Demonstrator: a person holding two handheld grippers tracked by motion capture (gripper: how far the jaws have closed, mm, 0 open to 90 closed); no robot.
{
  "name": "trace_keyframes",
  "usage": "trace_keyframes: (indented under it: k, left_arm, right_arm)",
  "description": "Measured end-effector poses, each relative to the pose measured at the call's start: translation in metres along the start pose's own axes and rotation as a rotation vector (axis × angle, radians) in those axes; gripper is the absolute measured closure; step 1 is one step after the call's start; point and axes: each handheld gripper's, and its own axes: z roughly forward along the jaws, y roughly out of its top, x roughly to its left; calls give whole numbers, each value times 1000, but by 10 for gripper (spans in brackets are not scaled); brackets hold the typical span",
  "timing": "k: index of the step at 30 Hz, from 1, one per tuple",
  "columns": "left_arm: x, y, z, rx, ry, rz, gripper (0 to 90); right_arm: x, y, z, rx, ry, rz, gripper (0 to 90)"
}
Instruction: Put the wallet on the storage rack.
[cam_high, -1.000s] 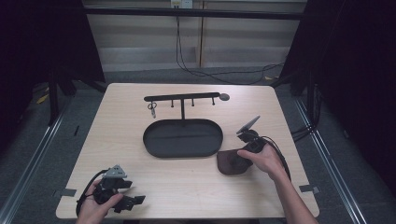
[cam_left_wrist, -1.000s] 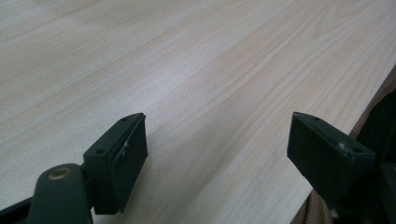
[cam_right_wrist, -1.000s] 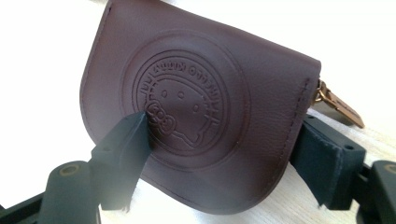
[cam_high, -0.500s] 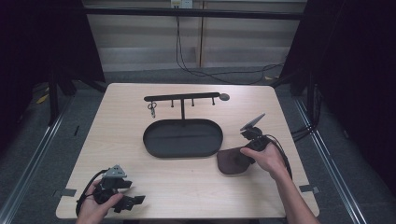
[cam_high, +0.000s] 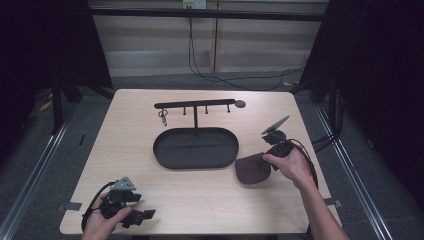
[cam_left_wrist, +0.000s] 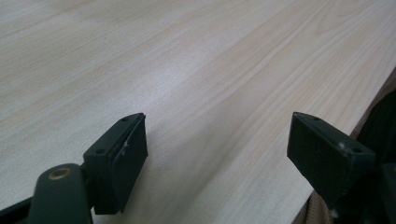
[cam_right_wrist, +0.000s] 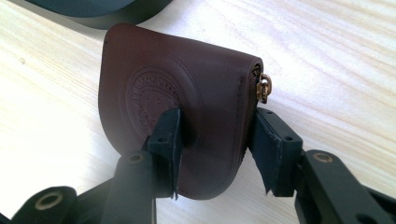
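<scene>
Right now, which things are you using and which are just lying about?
In use:
right tongs, closed on the pouch
brown pouch

Lying about:
black tray
hook rack
key on the rack
left tongs, open

Black tongs (cam_right_wrist: 215, 149), screwed pads, brass pivots, trailing cables.

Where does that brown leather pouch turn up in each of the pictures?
High view: the pouch lies right of centre, beside the oval tray, at the right gripper.
Right gripper view: the pouch sits centre, between the black jaws, which have just been closing on it.
Left gripper view: bare tabletop between open jaws.
Shared landmark: the tray.
</scene>
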Motion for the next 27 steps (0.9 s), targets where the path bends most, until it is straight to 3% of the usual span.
trace_keyframes:
  k: [15,27]
  left_arm:
    - [1,0,-1,-4,2,-5,202]
    - [2,0,-1,-9,3,-11,202]
  right_arm:
    - [0,3,-18,-20,-35,1,622]
    - [-3,5,-35,-8,-67,5,622]
